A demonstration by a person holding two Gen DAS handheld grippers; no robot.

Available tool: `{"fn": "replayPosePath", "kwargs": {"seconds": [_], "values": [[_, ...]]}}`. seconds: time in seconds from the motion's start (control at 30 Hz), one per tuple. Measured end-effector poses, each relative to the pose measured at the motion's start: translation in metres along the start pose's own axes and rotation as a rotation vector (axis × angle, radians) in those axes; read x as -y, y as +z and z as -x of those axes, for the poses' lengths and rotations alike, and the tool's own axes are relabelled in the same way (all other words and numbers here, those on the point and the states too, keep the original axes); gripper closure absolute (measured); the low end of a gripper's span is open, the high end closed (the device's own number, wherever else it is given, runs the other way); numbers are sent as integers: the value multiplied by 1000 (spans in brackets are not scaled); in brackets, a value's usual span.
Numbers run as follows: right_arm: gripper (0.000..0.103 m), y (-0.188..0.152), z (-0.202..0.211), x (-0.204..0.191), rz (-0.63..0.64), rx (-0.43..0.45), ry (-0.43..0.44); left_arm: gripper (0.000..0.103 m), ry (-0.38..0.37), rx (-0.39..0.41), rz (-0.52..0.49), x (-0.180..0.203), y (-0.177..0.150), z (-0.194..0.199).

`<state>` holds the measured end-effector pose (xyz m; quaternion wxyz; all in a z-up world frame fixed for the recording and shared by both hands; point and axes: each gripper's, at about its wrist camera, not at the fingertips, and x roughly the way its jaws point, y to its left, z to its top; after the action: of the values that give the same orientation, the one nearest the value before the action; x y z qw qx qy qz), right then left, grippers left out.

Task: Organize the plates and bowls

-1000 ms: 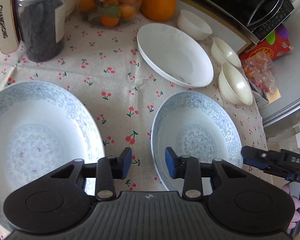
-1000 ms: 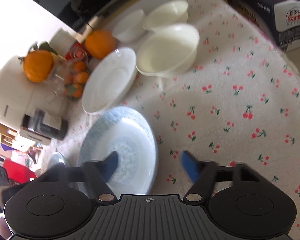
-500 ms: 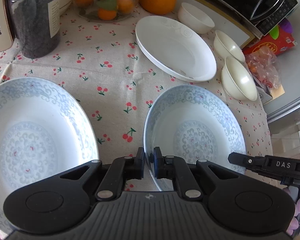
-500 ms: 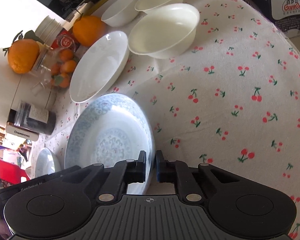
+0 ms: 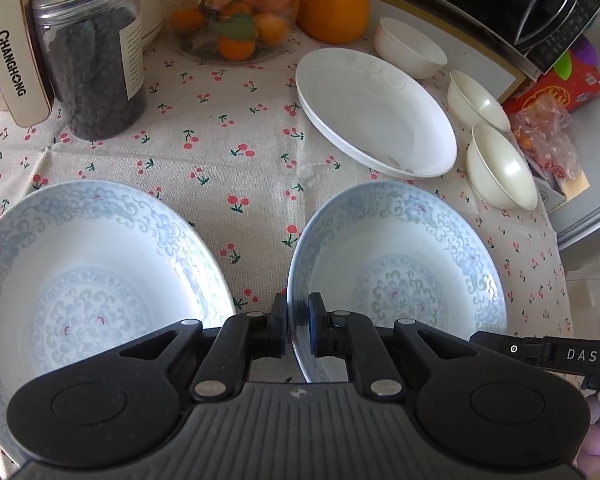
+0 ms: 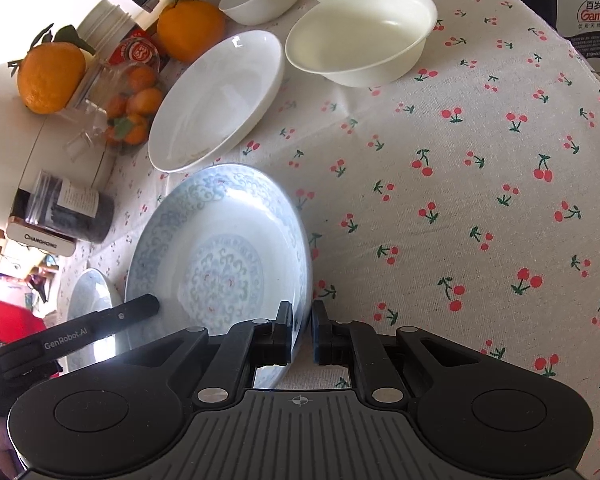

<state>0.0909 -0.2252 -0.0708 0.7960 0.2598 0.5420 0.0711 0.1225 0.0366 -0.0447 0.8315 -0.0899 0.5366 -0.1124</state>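
Left wrist view: the left gripper (image 5: 298, 330) is clamped on the near-left rim of the right-hand blue-patterned plate (image 5: 400, 280), one pad inside the rim and one outside. A second blue-patterned plate (image 5: 88, 280) lies on the cherry-print tablecloth (image 5: 236, 152) just to its left, apart from it. Beyond them sit a plain white plate (image 5: 374, 110) and three small white bowls (image 5: 500, 166), the bowls in a row along the right. The black bar of the right gripper enters at the lower right edge.

Right wrist view: the right gripper (image 6: 302, 330) is closed on the near-right rim of the same patterned plate (image 6: 220, 264), so both tools hold one dish from opposite sides. The left gripper's finger (image 6: 136, 310) reaches in over the plate's left rim. The white plate (image 6: 216, 100) touches or overlaps its far edge; which cannot be told.

Step in hand, as judged: grasp completed, lift not yet begun. The next move probably calls for a level, two-handed raise and a carry onto the matching plate at left, keeping both grips firm on the smooth glazed rim.
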Motion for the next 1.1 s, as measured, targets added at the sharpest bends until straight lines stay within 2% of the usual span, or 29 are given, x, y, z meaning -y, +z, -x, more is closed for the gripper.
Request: {"fn": "replayPosePath", "kwargs": {"seconds": [0.3,0.47,0.53,0.63,0.7,0.77,0.9,0.97,1.1], "values": [[90,1,0,-3,20,19,-23,93,6,1,-16,2,0,-1],[87,4,6,-4,36,51,-40,79,18,26,-35,4,-2,6],[79,4,9,-6,55,62,-52,75,22,37,-49,5,-2,9],[63,1,14,-13,99,87,-69,61,20,64,-73,7,-3,17],[42,0,17,-18,131,111,-81,52,6,85,-87,9,-3,22],[35,-1,20,-24,165,130,-92,28,8,110,-110,11,-4,28],[21,-4,25,-33,224,171,-113,14,17,155,-164,14,-7,37],[18,-4,26,-38,244,186,-122,7,16,171,-175,12,-8,41],[14,-6,25,-45,268,201,-128,3,28,198,-200,8,-11,48]]}}
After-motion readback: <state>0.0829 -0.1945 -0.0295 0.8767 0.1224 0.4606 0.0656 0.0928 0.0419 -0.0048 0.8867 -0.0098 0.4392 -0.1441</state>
